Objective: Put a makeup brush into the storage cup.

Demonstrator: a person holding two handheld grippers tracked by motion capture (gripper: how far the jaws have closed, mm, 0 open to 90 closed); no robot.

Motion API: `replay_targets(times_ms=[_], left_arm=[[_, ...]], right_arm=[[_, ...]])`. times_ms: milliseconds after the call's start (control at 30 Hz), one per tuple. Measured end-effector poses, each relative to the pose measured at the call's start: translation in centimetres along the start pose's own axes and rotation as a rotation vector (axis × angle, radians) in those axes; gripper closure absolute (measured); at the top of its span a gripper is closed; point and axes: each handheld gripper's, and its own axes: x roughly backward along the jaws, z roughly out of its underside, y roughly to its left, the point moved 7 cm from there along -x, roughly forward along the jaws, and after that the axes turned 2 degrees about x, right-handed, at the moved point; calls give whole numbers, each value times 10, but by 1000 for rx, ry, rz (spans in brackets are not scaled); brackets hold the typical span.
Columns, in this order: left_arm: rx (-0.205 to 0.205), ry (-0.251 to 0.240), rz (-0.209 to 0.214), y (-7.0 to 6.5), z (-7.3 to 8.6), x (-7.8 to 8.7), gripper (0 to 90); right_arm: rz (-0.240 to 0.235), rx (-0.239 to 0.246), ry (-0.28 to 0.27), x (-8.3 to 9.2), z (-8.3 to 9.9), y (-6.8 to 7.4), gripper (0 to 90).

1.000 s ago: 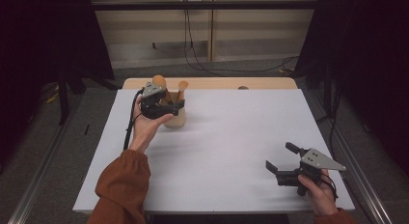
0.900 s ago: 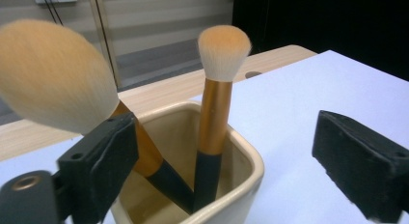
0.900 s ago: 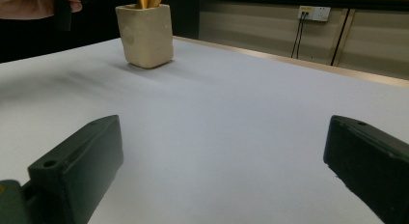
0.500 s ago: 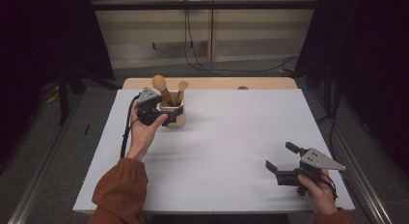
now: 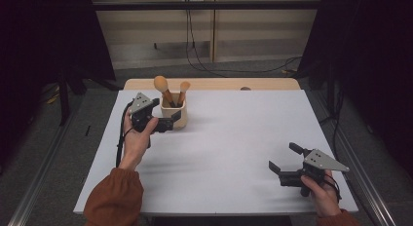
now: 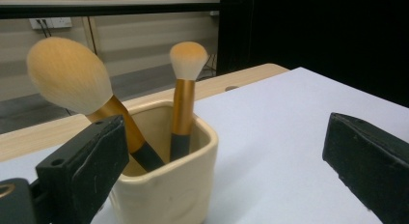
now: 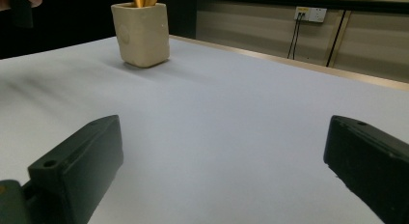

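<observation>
A cream cup (image 5: 176, 116) stands at the back left of the white table (image 5: 234, 138). It holds a large round brush (image 5: 160, 84) and a smaller brush (image 5: 184, 85), heads up. My left gripper (image 5: 163, 117) sits just left of the cup, jaws level and pointing at it. Its jaws have just been opening and now stand wide. In the left gripper view the cup (image 6: 166, 185) rises just past the left jaw, with no pad pressing on it. My right gripper (image 5: 284, 157) rests open near the front right with nothing between its jaws; its view shows the cup (image 7: 141, 33) far off.
A wooden strip (image 5: 209, 84) runs along the table's far edge, with a small hole (image 5: 245, 88) in it. Cables (image 5: 199, 50) hang over the floor behind. Dark curtains stand on both sides.
The left hand has drawn back to the left, away from the cup, and its jaws now stand off it. The cup and the right gripper have stayed where they were.
</observation>
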Motion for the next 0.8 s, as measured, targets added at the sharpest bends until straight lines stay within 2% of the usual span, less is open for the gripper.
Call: replay_targets(times_ms=[67,233,433,567,800], left_arm=[[-9,-3,-4,-2,2,4,23],[6,-23,-14,-2,7,14,24],[18,-15,-9,-6,19,25,23],[23,0,-23,-7,26,33,23],[2,-10,-48,-10,33,57,26]], right_arm=[[1,2,-4,1,-1,1,0],[-1,-4,-9,2,-2,1,0],[-2,-3,-7,2,-1,1,0],[0,0,-9,2,-2,1,0],[9,1,-16,3,-3,0,0]])
